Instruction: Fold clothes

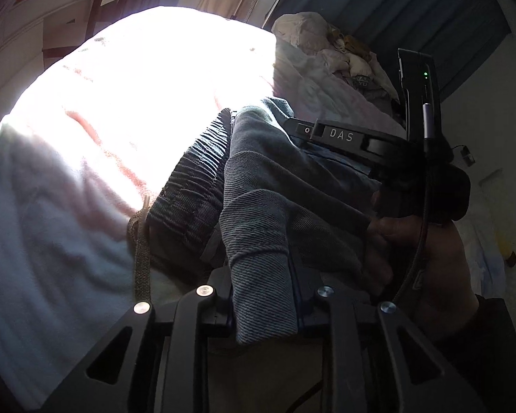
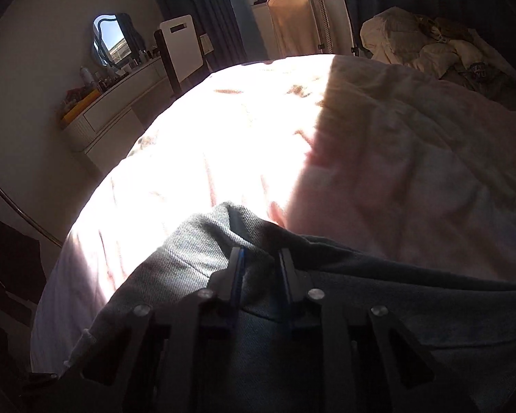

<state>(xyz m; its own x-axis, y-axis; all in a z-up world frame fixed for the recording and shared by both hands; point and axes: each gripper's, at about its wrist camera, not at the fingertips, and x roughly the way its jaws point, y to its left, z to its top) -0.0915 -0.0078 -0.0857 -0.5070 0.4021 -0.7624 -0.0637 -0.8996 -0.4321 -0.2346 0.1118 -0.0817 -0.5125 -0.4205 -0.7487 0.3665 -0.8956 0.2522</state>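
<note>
A pair of grey denim trousers [image 1: 258, 189] with a dark elastic waistband [image 1: 196, 175] and a drawstring [image 1: 141, 258] lies bunched on a pale pink bed cover [image 1: 86, 172]. My left gripper [image 1: 263, 296] is shut on a fold of the trousers. My right gripper [image 2: 261, 268] is shut on a fold of the same trousers [image 2: 189, 251], near the bed's near edge. The right gripper's body [image 1: 378, 144] shows in the left wrist view, lying over the trousers beside my hand [image 1: 440, 268].
A heap of pale clothes [image 2: 423, 44] lies at the far right of the bed. A garment hangs on a rack [image 2: 299, 20] beyond the bed. A white dresser with bottles [image 2: 113, 103] stands at left. Strong sunlight washes out the bed cover [image 2: 223, 130].
</note>
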